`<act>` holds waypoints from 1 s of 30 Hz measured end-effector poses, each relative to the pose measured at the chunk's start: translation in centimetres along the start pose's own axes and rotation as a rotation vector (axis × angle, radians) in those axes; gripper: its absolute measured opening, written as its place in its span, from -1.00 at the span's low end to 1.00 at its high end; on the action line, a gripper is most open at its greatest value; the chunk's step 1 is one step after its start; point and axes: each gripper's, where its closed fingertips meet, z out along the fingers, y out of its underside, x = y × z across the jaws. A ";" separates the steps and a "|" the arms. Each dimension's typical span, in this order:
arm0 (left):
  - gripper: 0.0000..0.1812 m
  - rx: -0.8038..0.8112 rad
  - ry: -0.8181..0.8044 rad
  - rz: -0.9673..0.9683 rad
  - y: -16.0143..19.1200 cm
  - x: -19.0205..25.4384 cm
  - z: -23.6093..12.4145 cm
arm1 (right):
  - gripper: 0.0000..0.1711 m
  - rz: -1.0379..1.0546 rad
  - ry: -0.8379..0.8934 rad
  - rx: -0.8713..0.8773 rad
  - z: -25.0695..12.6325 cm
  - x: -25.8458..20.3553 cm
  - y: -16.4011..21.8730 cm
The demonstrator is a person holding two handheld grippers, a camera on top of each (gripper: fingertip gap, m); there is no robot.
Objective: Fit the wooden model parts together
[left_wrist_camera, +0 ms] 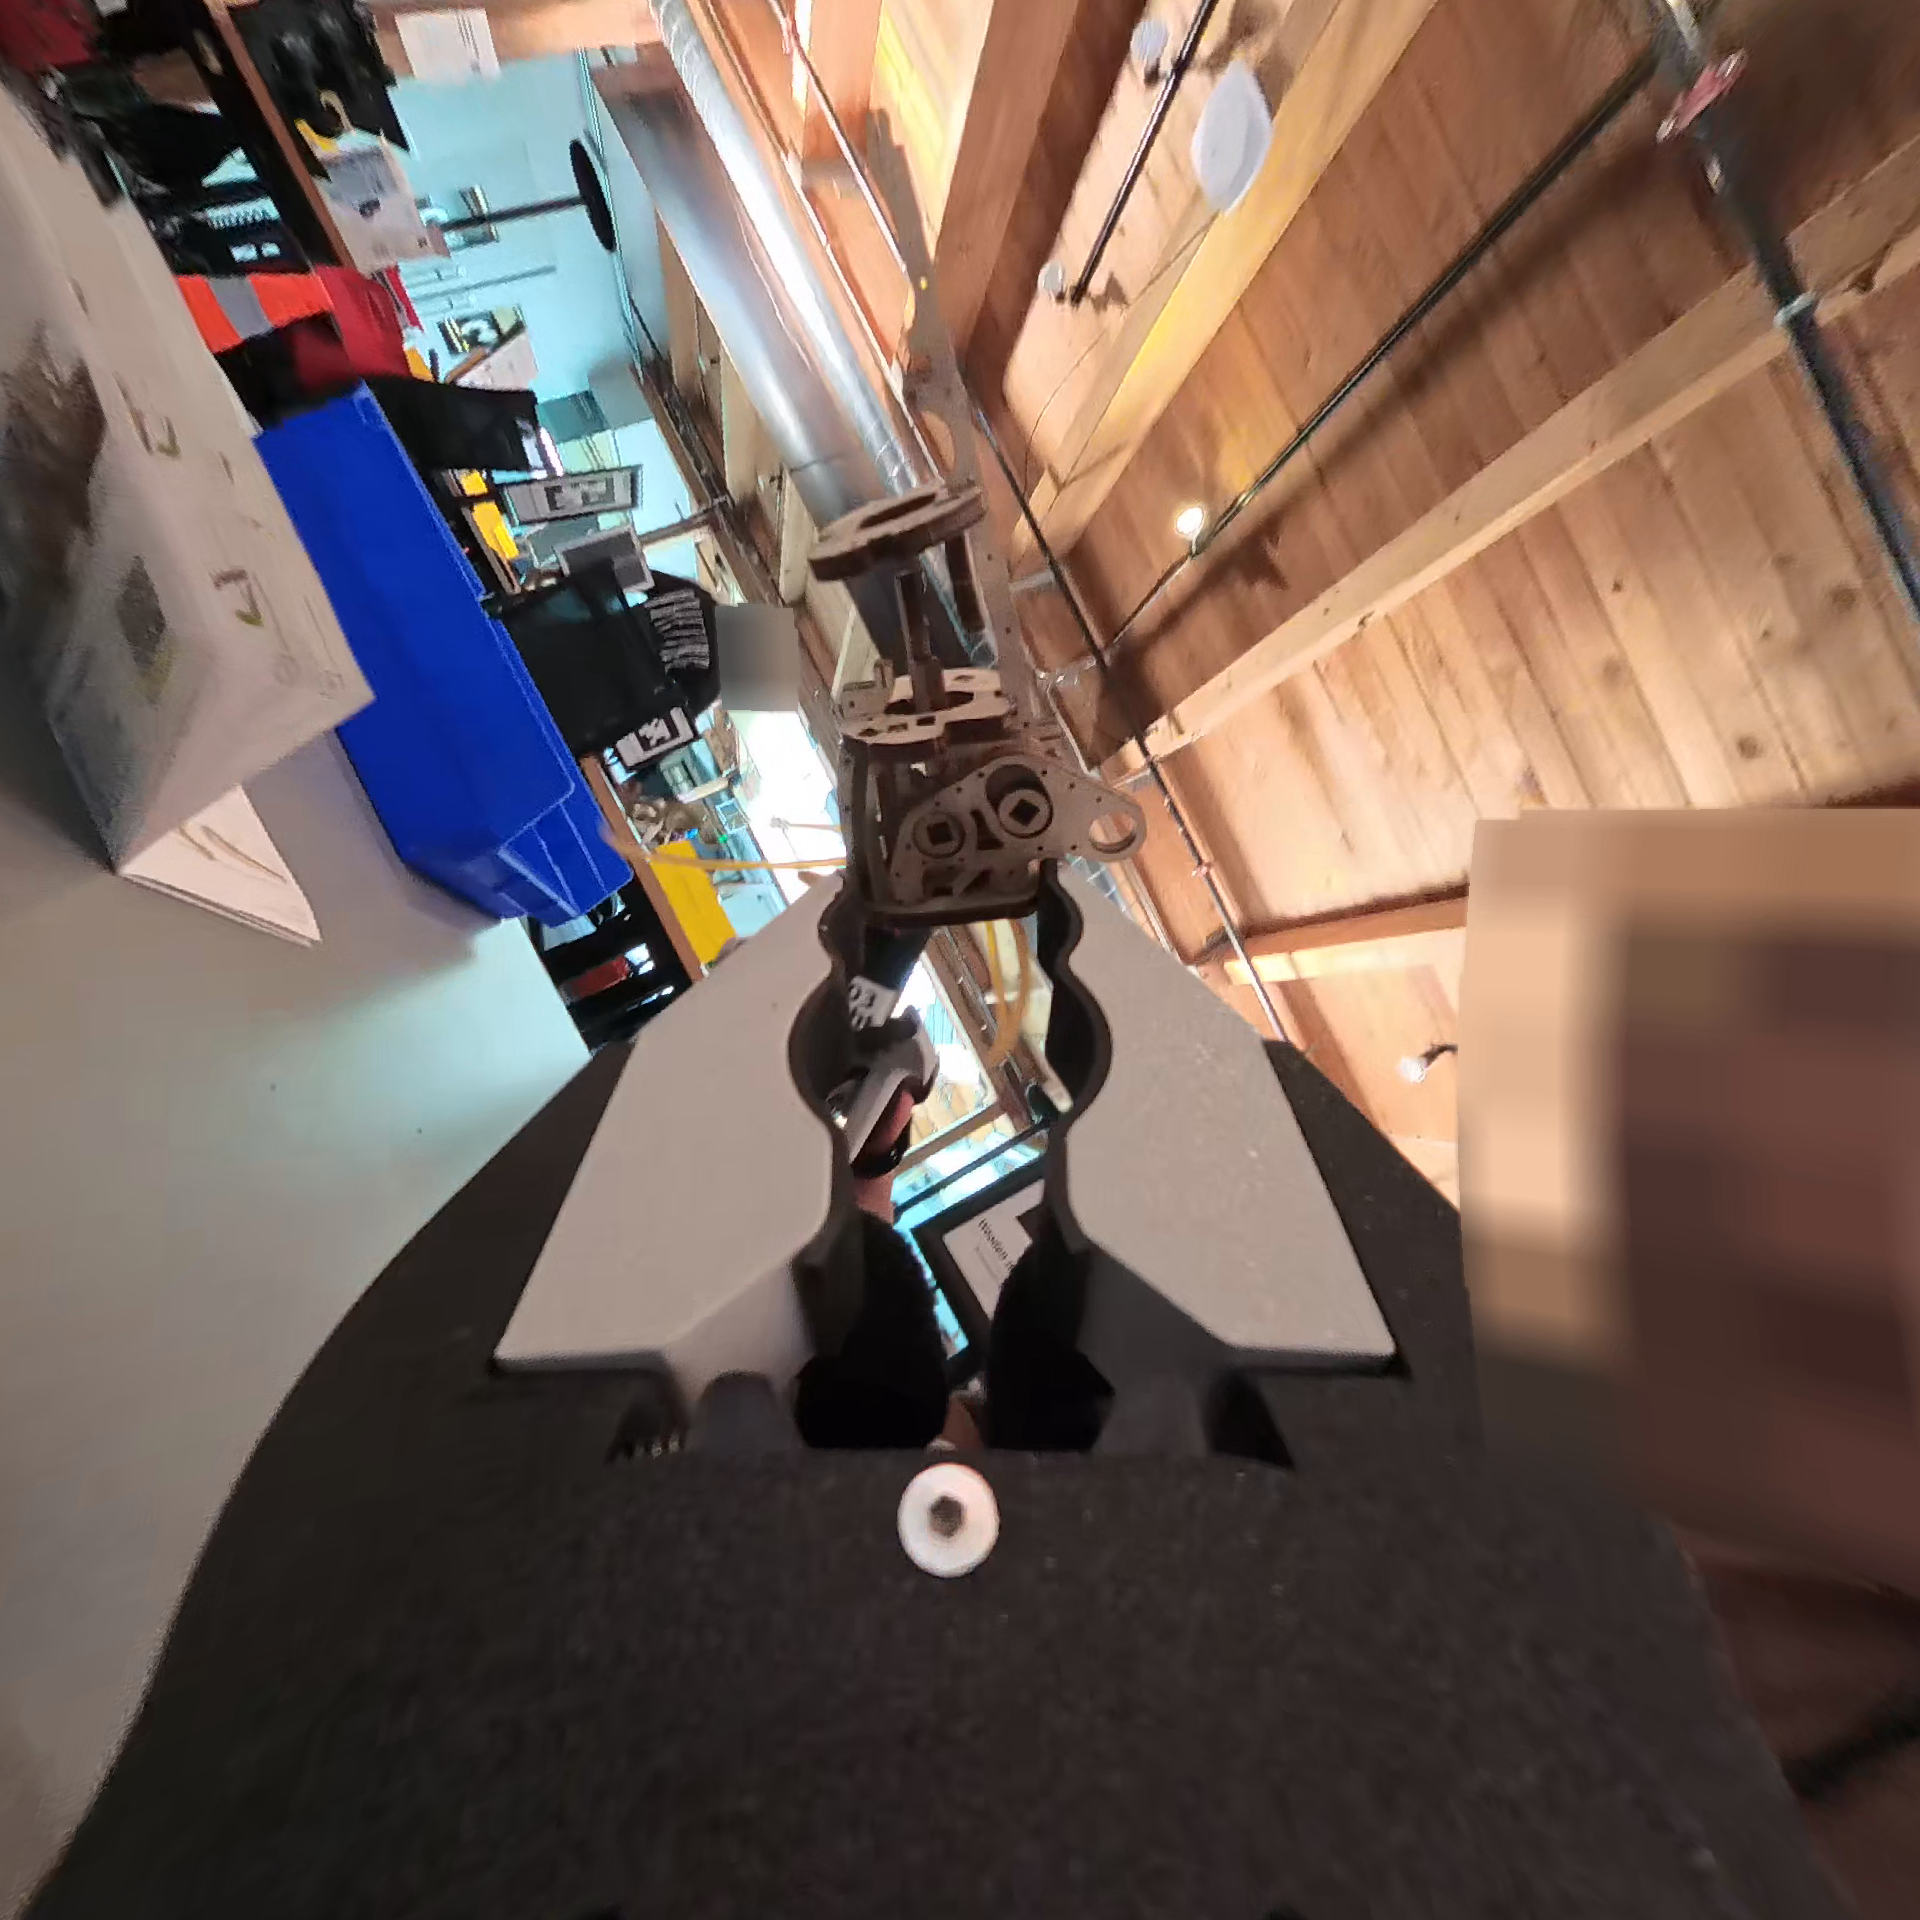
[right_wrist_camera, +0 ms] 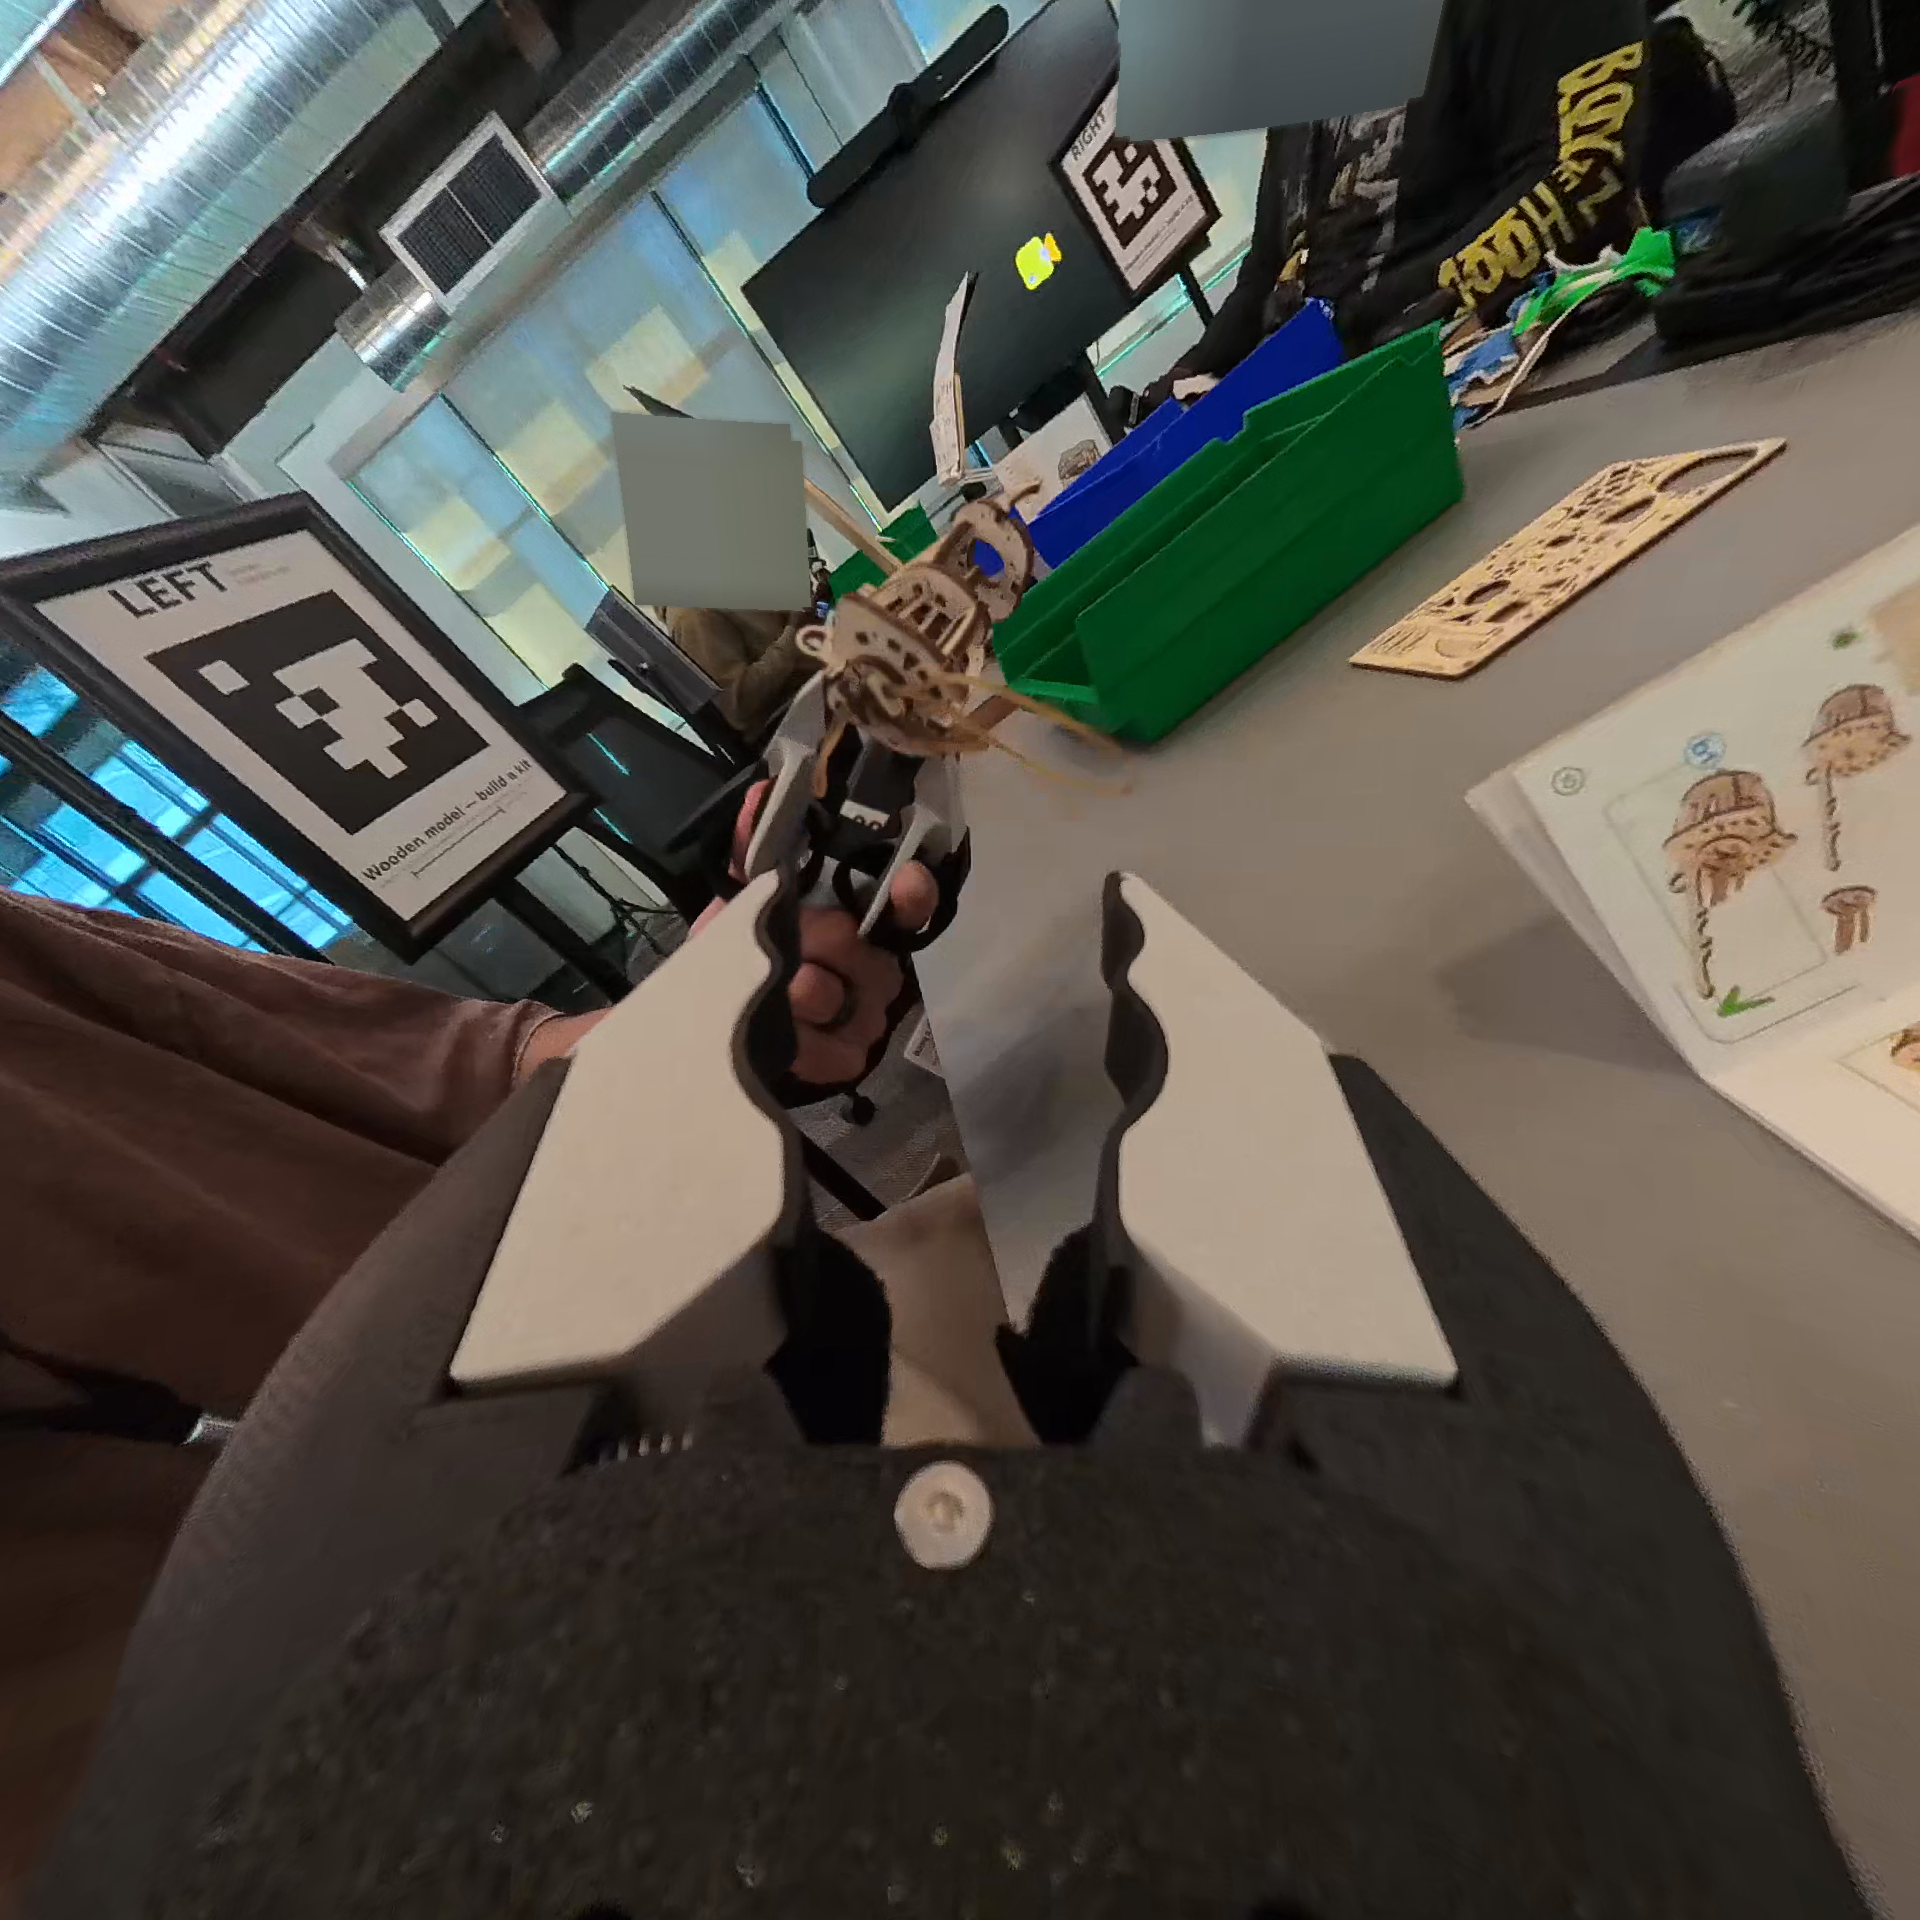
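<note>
My left gripper (left_wrist_camera: 943, 906) is shut on the base of a partly built wooden model (left_wrist_camera: 971, 821), a stack of laser-cut discs and plates on posts. It is held up in the air, tilted toward the wooden ceiling. In the right wrist view the same model (right_wrist_camera: 920, 634) shows ahead in the left gripper (right_wrist_camera: 862, 800), with thin yellowish elastic strands (right_wrist_camera: 1039, 727) hanging from it. My right gripper (right_wrist_camera: 945, 894) is open and empty. It sits below and short of the model, apart from it.
On the grey table (right_wrist_camera: 1351, 935) lie a green bin (right_wrist_camera: 1247, 561), a blue bin (right_wrist_camera: 1174, 436), a punched-out wooden sheet (right_wrist_camera: 1558, 551) and an open instruction booklet (right_wrist_camera: 1714, 862). A framed marker sign (right_wrist_camera: 301, 707) stands at left. The blue bin (left_wrist_camera: 436, 665) also shows in the left wrist view. Some 11 cm of space lies between my two pairs of fingers.
</note>
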 end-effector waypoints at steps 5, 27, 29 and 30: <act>-0.66 0.013 0.011 0.006 -0.4 0.4 -0.1 | -0.41 0.003 -0.021 -0.039 0.9 -0.4 1.2; -0.65 -0.677 -0.715 1.800 5.5 -5.6 -1.0 | -0.66 -0.352 0.194 -0.084 1.1 0.4 1.7; -0.65 -0.660 -0.706 1.773 5.7 -5.5 -0.6 | -0.65 -0.390 0.192 -0.118 1.6 0.0 2.4; -0.65 -0.656 -0.717 1.785 5.5 -5.5 -0.6 | -0.65 -0.401 0.192 -0.132 1.8 -0.1 2.7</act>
